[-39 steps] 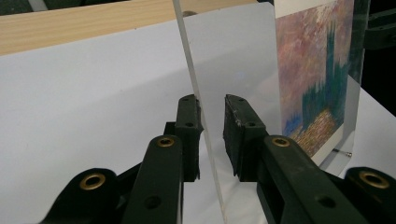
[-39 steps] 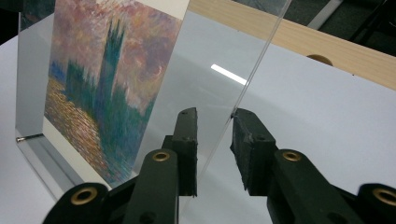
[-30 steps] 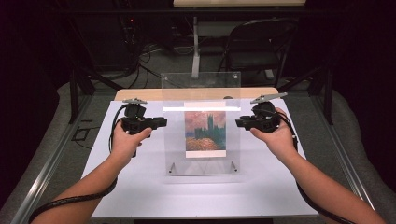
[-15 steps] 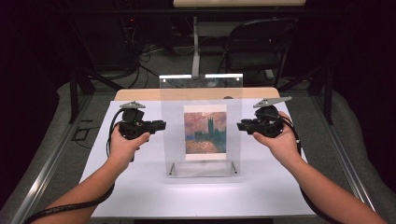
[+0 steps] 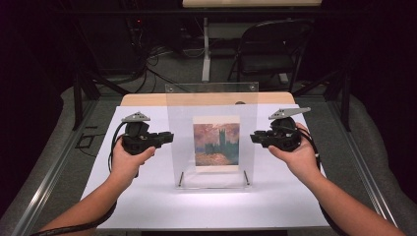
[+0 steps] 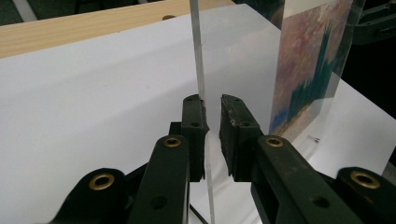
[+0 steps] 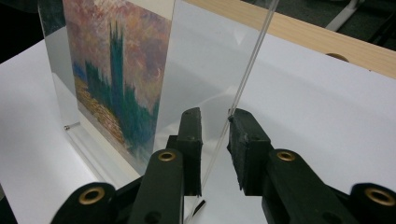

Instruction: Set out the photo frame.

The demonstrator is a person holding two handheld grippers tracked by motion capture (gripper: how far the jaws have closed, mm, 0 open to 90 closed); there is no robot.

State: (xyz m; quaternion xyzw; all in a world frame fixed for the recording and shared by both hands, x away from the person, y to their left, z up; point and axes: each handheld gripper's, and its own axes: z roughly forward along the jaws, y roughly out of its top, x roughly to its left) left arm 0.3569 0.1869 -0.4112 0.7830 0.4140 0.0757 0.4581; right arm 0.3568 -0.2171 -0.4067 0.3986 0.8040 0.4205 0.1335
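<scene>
Two-handed grasp of an upright clear pane, read from left to right.

**Left.** The left gripper points level toward 3 o'clock in the high view, and the clear pane lies straight ahead of it. In the left gripper view the pane's side edge runs between the jaws. One pad lies against the edge and a slit of daylight remains at the other. The jaws are therefore narrow but not clamped, and nothing is held yet.

**Centre.** The pane stands on the white table, broad face toward the person. Its long side edges run from 12 to 6 o'clock. A small painted picture (a dark tower against a pink sky) stands at the pane's middle, low down. In both gripper views the picture sits on a separate clear sheet just beside the gripped one.

**Right.** The right gripper mirrors the left and points toward 9 o'clock at the opposite side edge. Its jaws have just been closing. The pane's edge is between them, brushing the tip of one pad, with a gap open at the other.

**Governing relation.** Each side edge lies in line with its own gripper's slot, and both hands are equally near. The coming squeeze probably needs each pair of jaws to stay square to the upright edge, so that the thin pane is pinched flat rather than levered sideways.
</scene>
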